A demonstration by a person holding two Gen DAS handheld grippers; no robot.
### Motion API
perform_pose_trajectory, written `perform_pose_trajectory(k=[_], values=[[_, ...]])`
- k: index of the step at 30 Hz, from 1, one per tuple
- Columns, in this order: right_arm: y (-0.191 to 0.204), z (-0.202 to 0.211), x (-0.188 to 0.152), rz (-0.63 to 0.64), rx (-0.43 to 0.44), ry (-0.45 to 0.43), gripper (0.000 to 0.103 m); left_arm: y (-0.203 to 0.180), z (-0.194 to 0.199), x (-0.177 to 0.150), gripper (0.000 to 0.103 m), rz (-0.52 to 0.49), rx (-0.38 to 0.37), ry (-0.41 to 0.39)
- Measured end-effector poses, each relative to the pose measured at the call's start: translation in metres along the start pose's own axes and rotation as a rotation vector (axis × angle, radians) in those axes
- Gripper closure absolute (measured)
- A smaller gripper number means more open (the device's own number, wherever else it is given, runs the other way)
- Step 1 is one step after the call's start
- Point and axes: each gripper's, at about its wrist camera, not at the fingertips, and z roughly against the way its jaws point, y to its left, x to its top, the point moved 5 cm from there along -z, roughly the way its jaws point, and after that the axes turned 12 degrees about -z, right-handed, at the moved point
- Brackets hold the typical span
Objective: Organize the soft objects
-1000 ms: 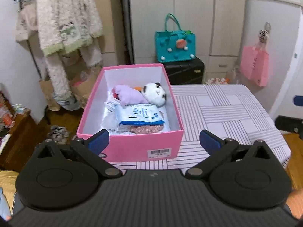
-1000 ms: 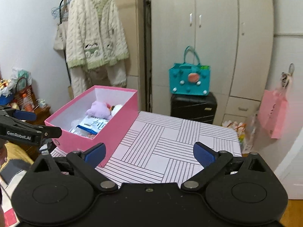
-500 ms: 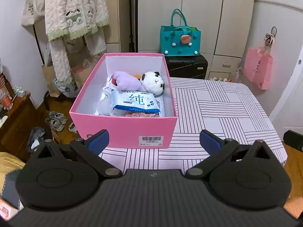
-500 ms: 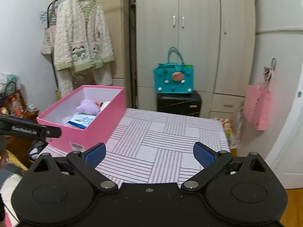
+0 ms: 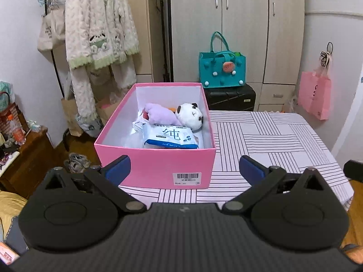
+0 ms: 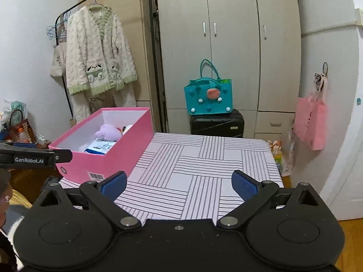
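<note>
A pink box point(image 5: 156, 167) stands on the left part of the striped table point(image 5: 267, 133). Inside lie a purple plush point(image 5: 160, 114), a panda plush point(image 5: 190, 114) and a blue-and-white tissue pack point(image 5: 169, 137). My left gripper point(image 5: 185, 167) is open and empty, held back from the box's near wall. My right gripper point(image 6: 179, 184) is open and empty too, over the table's near edge, to the right of the pink box point(image 6: 118, 149). The left gripper's side point(image 6: 34, 157) shows at the left edge of the right wrist view.
Behind the table a teal bag point(image 5: 222, 69) sits on a black suitcase point(image 5: 230, 97) before wardrobe doors. A fluffy cream robe point(image 5: 97, 29) hangs on a rack at the left, and a pink bag point(image 5: 314, 96) hangs on the right wall. Shoes point(image 5: 76, 161) lie on the floor.
Both grippers have pulled back and risen from the table, so the box looks smaller and farther. Both stay open and empty; the box's contents have not moved.
</note>
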Motion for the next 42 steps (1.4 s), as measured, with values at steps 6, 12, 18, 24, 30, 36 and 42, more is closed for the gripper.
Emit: perform_pose_trajectory(k=[6,12,18,24,30,36,42], values=[[0.002,0.004,-0.003,0.016,-0.038,-0.060,0.003,-0.007,0.001,-0.004,0.000,-0.018,0.008,-0.031],[0.009,0.015,-0.007,0.098,-0.097,-0.146,0.003,-0.006,0.008,-0.005,0.000,-0.009,0.024,-0.085],[0.011,0.022,-0.006,0.103,-0.100,-0.168,0.003,-0.010,0.013,-0.007,0.000,-0.004,-0.003,-0.102],[0.003,0.018,-0.009,0.031,-0.131,-0.124,0.003,-0.012,0.014,-0.008,0.000,-0.004,-0.001,-0.106],[0.000,0.019,-0.012,0.020,-0.153,-0.119,0.003,-0.014,0.018,-0.007,0.000,-0.016,0.036,-0.113],[0.001,0.019,-0.013,0.023,-0.154,-0.118,0.003,-0.013,0.020,-0.007,0.000,-0.018,0.040,-0.119],[-0.003,0.018,-0.011,0.006,-0.162,-0.123,0.003,-0.013,0.013,-0.011,0.000,0.008,-0.005,-0.082]])
